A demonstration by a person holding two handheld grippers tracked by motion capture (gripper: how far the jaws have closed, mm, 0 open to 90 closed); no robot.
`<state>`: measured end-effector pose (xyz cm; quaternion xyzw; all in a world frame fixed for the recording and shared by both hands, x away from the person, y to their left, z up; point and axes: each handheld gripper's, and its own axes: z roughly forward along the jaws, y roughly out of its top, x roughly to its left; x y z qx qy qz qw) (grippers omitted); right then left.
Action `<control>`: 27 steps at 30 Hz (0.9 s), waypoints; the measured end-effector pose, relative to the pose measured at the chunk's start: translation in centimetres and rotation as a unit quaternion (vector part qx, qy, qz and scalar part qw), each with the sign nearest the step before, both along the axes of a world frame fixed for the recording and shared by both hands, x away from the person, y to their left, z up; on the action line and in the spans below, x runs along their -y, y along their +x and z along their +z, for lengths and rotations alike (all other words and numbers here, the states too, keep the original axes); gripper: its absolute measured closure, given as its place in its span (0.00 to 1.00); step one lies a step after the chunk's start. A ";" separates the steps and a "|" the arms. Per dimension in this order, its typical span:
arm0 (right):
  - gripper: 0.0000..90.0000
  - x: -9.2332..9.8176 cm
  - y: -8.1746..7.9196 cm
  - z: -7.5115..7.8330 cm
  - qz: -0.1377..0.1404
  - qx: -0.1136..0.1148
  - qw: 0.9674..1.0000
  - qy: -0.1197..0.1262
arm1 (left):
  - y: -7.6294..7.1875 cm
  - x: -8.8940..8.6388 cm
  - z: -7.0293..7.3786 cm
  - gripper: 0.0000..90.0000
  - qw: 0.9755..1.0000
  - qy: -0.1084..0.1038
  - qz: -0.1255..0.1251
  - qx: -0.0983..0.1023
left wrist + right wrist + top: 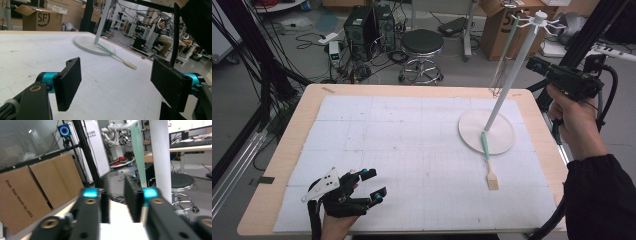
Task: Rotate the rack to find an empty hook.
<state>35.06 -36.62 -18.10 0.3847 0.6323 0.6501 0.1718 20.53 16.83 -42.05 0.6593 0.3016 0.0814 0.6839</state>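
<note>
White gridded mat (412, 145) covers wooden table (287, 150), stool (422, 45) beyond

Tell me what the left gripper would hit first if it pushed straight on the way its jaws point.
Probably the spatula: from the left gripper, its pale blade lies almost dead ahead on the bare mat, handle running back onto the stand's round base. Nothing sits between, though depth is hard to judge.

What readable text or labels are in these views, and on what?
"SF" on the cardboard box beyond the table's far edge.
"Free Your Hands by JAKA" on the side of the brown carton.
Print on the white banner and on the monitor: too small and blurred to read.
</note>
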 end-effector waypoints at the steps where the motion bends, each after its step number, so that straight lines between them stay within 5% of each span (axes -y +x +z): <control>1: 0.64 0.0 -0.1 -0.3 -0.005 -0.003 1.000 -0.003 | 0.0 0.0 0.0 0.28 1.000 -0.001 0.000 0.000; 11: 0.42 0.4 -1.1 -4.4 -0.013 -0.028 0.999 -0.036 | -0.1 -0.1 0.0 0.28 1.000 0.005 0.007 0.004; 27: 0.45 1.0 -3.7 -10.7 -0.006 -0.060 0.998 -0.022 | -0.2 0.0 0.1 0.28 1.000 0.004 0.007 0.005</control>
